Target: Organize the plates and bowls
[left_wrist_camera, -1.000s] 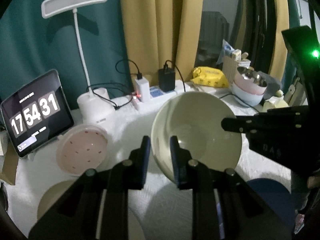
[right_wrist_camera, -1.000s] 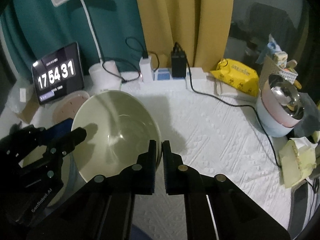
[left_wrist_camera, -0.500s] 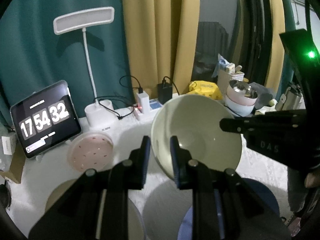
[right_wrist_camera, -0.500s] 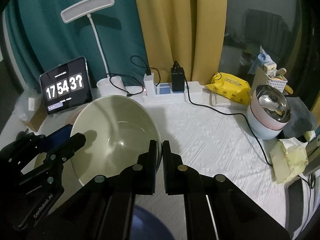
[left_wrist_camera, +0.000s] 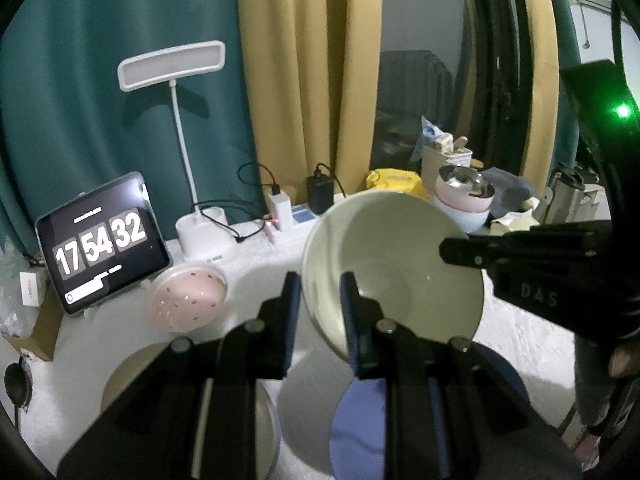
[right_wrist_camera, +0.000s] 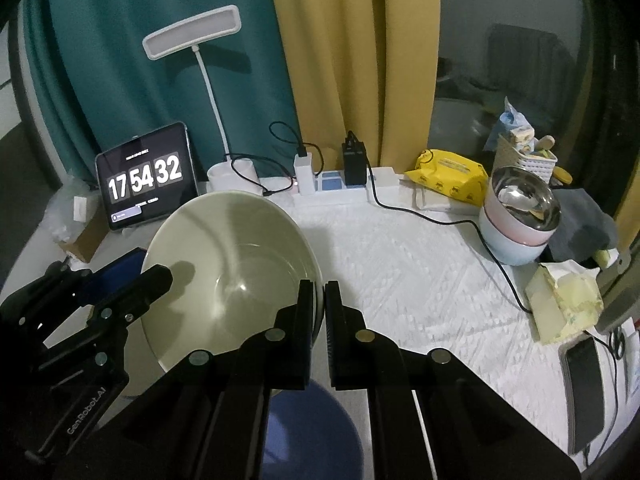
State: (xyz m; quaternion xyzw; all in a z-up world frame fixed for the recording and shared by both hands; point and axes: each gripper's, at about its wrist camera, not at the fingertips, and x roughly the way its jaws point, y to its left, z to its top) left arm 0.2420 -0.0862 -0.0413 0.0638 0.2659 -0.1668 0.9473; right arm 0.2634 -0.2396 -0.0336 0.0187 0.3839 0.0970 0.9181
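Note:
A large pale green bowl [left_wrist_camera: 400, 272] hangs tilted above the table, held by both grippers at opposite sides of its rim. My left gripper [left_wrist_camera: 320, 286] is shut on the near rim, one finger inside the bowl and one outside. In the right wrist view the same bowl [right_wrist_camera: 224, 264] fills the left half, with my right gripper [right_wrist_camera: 319, 294] shut on its right rim and the left gripper [right_wrist_camera: 146, 271] clamped on its left rim. Below lie a pink dotted plate [left_wrist_camera: 186, 302], a tan plate [left_wrist_camera: 132, 376], a white plate [left_wrist_camera: 308, 400] and a blue plate [left_wrist_camera: 360, 420].
A stack of pink and pale blue bowls topped by a steel bowl [right_wrist_camera: 516, 232] stands at the right. Along the back are a tablet clock [right_wrist_camera: 146, 178], a desk lamp [right_wrist_camera: 192, 36] and a power strip [right_wrist_camera: 336, 190] with cables. A phone [right_wrist_camera: 584, 392] and tissues [right_wrist_camera: 568, 300] lie right.
Both grippers have risen together with the bowl still held. The table has dropped away in both views, and the plates underneath have come into sight.

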